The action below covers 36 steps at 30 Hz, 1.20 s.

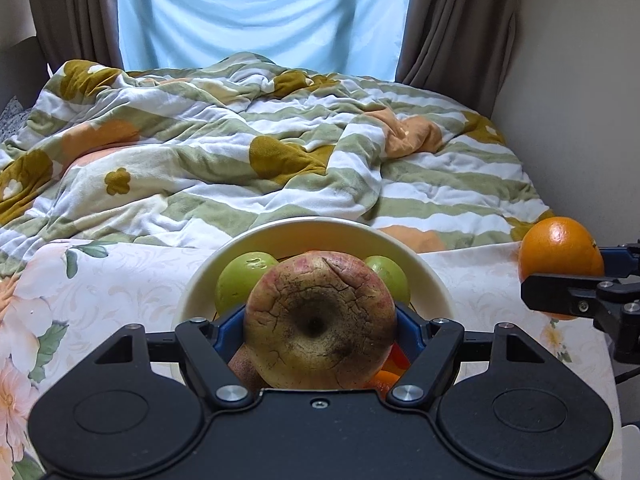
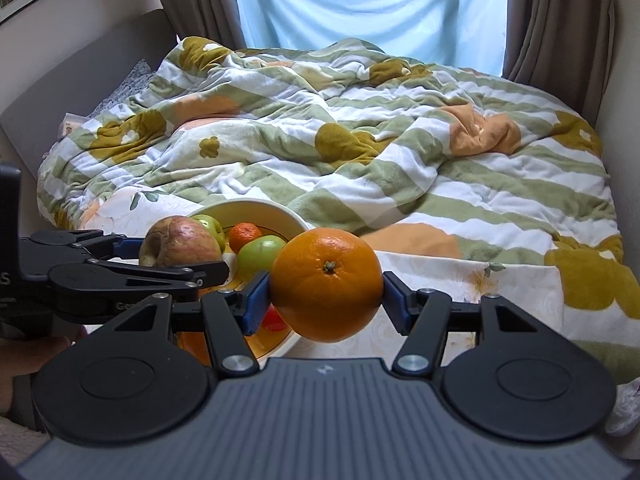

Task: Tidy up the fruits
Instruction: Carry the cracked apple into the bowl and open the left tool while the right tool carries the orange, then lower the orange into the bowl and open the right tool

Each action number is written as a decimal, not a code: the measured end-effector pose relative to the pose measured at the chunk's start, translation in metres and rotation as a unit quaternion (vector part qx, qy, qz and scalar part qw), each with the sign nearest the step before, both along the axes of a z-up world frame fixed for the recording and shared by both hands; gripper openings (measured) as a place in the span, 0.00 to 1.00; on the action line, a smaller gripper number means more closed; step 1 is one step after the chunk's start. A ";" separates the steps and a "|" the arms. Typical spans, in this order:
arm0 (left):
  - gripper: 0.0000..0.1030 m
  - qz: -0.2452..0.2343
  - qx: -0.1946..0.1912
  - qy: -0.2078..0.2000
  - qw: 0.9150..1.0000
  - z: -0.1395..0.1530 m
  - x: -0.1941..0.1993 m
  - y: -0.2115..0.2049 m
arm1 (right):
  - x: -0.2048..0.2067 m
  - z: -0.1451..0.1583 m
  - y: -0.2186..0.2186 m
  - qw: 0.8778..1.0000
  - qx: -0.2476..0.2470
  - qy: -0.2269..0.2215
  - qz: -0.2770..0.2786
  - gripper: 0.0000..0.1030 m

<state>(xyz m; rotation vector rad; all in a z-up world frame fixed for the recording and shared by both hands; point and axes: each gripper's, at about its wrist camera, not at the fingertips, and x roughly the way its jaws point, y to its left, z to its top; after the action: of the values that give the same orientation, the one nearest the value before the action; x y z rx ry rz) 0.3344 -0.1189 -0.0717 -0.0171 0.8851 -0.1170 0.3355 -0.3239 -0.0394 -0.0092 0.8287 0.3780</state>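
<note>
My left gripper [image 1: 320, 324] is shut on a cracked brownish-red pomegranate [image 1: 320, 320], held over a cream bowl [image 1: 430, 276]. Two green apples [image 1: 240, 280] lie at the bowl's far side, with orange and red fruit partly hidden under the pomegranate. My right gripper [image 2: 326, 300] is shut on a large orange [image 2: 326, 284], just right of the bowl [image 2: 280, 210]. From the right wrist the left gripper [image 2: 216, 270] shows with the pomegranate [image 2: 180, 242], and the bowl holds green apples [image 2: 260, 256] and a small mandarin [image 2: 245, 236]. The orange [image 1: 558, 252] and right gripper also show at the left view's right edge.
The bowl stands on a floral cloth [image 1: 112, 280] at the near edge of a bed. A rumpled green-striped blanket [image 1: 280, 152] covers the bed behind it. Brown curtains [image 2: 560, 20] and a bright window lie beyond, with a wall [image 1: 580, 100] at the right.
</note>
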 end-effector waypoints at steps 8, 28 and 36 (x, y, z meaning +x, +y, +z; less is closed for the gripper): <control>1.00 -0.007 0.011 -0.034 0.999 0.008 -0.009 -0.001 | 0.006 -0.006 -0.003 1.000 0.003 0.008 -0.014 0.72; 1.00 0.029 0.043 -0.037 0.998 0.031 -0.068 0.052 | 0.004 -0.014 0.025 1.000 -0.009 0.011 0.002 0.72; 1.00 0.035 0.045 -0.036 0.998 0.031 -0.083 0.064 | 0.000 -0.048 0.052 0.998 -0.034 0.000 0.048 0.72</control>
<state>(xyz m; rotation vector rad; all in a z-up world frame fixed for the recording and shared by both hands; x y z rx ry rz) 0.2511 -0.0553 -0.0402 0.0391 0.8163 -0.0123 0.3353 -0.2723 -0.0875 -0.1118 0.8431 0.4402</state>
